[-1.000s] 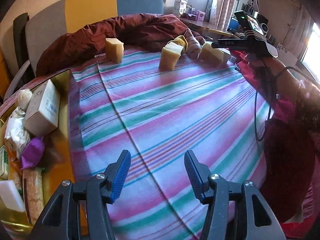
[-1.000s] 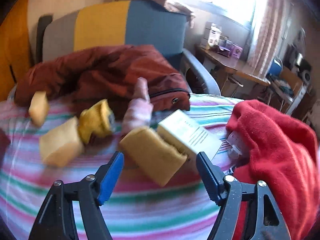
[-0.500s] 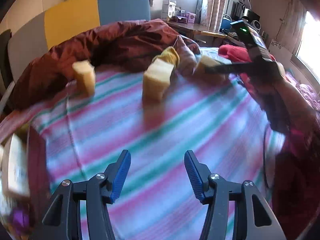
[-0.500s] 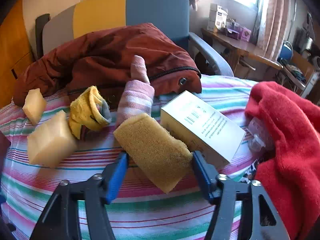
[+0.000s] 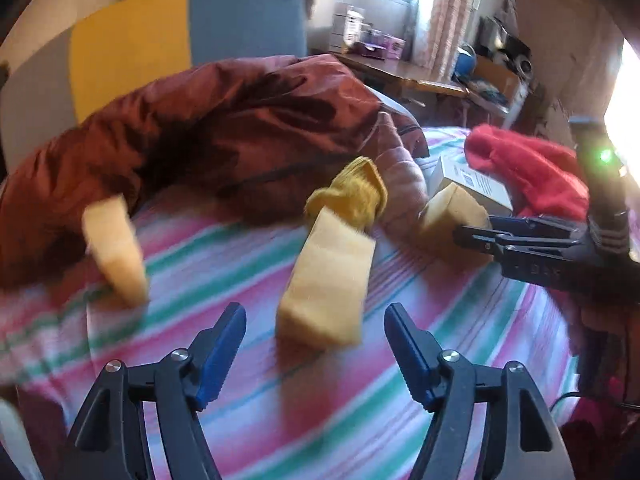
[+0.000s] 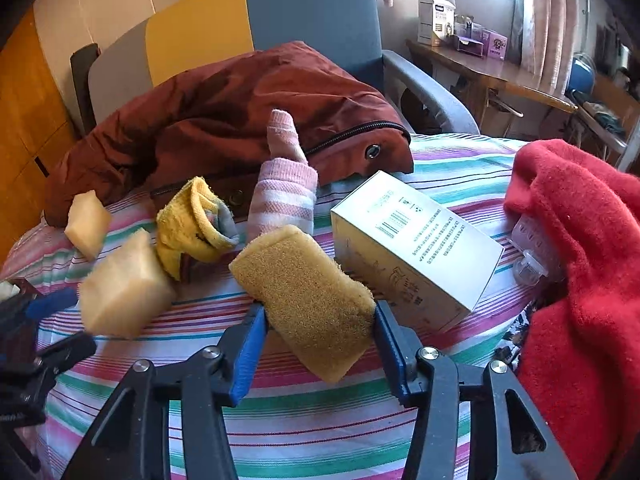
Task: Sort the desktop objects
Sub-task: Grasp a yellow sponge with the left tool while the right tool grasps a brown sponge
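My right gripper (image 6: pixel 318 344) is shut on a coarse yellow sponge (image 6: pixel 308 300) lying on the striped cloth (image 6: pixel 280 432); both blue pads press its sides. It also shows in the left wrist view (image 5: pixel 452 216), with the right gripper (image 5: pixel 472 236) around it. My left gripper (image 5: pixel 316 348) is open and empty, just short of a pale yellow sponge block (image 5: pixel 326 284) that stands between its fingers' line. That block shows in the right wrist view (image 6: pixel 124 288). A third sponge block (image 5: pixel 116 252) stands at the left. A white box (image 6: pixel 412 248) lies beside the held sponge.
A yellow sock (image 6: pixel 192 224) and a pink striped sock (image 6: pixel 286 184) lie behind the sponges against a brown-red jacket (image 6: pixel 240 120). A red garment (image 6: pixel 580 260) fills the right side, partly over a clear plastic item (image 6: pixel 530 256). A chair (image 6: pixel 280 20) stands behind.
My right gripper has closed onto the coarse sponge. My left gripper has moved forward across the cloth towards the middle sponge block and stayed open.
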Demonstrator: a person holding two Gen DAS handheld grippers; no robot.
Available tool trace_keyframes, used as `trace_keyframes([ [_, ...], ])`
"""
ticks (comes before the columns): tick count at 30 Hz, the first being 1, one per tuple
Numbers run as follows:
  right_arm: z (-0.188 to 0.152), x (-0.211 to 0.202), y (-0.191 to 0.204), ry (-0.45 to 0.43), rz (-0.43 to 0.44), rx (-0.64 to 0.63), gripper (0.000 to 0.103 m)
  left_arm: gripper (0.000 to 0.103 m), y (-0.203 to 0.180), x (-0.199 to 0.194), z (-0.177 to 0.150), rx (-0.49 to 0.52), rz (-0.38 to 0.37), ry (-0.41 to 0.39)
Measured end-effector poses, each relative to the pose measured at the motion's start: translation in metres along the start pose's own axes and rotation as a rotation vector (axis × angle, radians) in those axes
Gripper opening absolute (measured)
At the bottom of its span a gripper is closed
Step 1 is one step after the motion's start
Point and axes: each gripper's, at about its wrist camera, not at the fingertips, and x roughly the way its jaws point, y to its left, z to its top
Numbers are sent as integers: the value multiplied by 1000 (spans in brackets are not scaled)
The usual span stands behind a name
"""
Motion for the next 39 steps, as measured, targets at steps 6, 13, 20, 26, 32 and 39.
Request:
trace_keyframes([
  [6, 1, 0, 1, 1, -2, 0, 53, 43, -19, 29, -1, 135, 70, 39],
  [13, 1, 0, 1, -1, -3, -2, 54, 36, -17, 21, -34, 85, 149, -70],
  [20, -1, 0, 7, -4, -29, -34, 54, 36, -22, -6, -60, 51, 178, -127],
  [26, -4, 0, 14, -12, -63, -77, 54, 36, -38, -33, -83, 113, 202, -204],
  [32, -8, 0, 24, -25, -105, -136, 54, 36, -35, -57, -103, 80, 204, -243],
  [39, -16, 1, 36, -27, -172, -204, 53, 36, -34, -88, -137, 51, 217, -280],
])
